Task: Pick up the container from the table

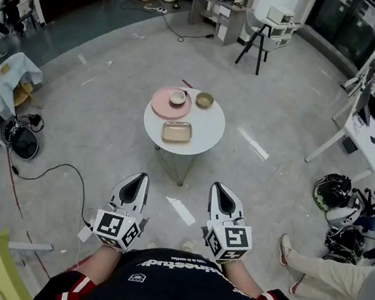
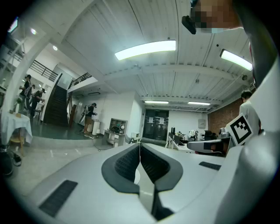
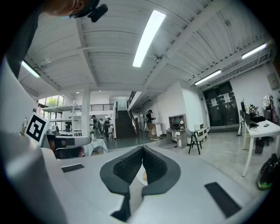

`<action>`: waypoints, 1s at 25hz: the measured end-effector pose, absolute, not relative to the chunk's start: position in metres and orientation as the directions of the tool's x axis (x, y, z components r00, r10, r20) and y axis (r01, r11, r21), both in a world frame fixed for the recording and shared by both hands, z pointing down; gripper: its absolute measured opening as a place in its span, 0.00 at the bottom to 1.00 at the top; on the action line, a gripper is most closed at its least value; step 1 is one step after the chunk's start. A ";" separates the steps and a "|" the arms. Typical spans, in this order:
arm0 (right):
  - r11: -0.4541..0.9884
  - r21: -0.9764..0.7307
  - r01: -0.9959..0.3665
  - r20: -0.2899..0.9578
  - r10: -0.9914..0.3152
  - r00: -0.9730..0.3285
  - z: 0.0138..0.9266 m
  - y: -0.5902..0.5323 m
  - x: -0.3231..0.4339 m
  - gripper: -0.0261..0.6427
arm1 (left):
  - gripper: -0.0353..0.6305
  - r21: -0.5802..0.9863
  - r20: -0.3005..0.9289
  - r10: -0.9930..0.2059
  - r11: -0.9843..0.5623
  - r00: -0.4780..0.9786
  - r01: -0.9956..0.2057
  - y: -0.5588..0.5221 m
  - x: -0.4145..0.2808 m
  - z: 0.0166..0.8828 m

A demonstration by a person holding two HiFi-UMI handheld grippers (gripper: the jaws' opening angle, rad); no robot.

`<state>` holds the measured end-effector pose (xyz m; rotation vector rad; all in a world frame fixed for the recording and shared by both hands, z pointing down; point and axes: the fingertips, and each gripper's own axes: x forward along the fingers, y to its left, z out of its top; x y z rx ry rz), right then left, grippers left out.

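Tan container (image 1: 177, 132) on the desk (image 1: 209, 124) risks being shoved, not grasped: left gripper (image 1: 142, 176) and right gripper (image 1: 218, 187) are clenched empty.

Bright, even indoor light — ceiling strip lights (image 2: 145, 49) glare slightly; fisheye bending, dark vignette at edges.

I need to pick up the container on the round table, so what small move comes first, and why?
Probably step forward, carrying the right gripper toward the shallow rectangular tan container on the round white table's near side. It and the left gripper sit by the body, fingers shut and empty, well short of the table.
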<state>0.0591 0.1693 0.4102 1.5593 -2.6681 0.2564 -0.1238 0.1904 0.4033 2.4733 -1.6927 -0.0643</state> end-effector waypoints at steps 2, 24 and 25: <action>0.481 -0.119 -0.869 0.118 -0.862 -0.493 0.410 0.171 0.060 0.04 | 0.09 0.141 0.047 -0.929 -0.357 0.366 -0.923 0.192 -0.123 0.401; 0.488 -0.131 -0.863 0.098 -0.860 -0.501 0.410 0.171 0.068 0.05 | 0.09 0.143 0.053 -0.928 -0.359 0.369 -0.922 0.190 -0.113 0.406; 0.489 -0.133 -0.862 0.099 -0.859 -0.503 0.410 0.170 0.069 0.05 | 0.09 0.142 0.054 -0.928 -0.358 0.369 -0.923 0.189 -0.112 0.406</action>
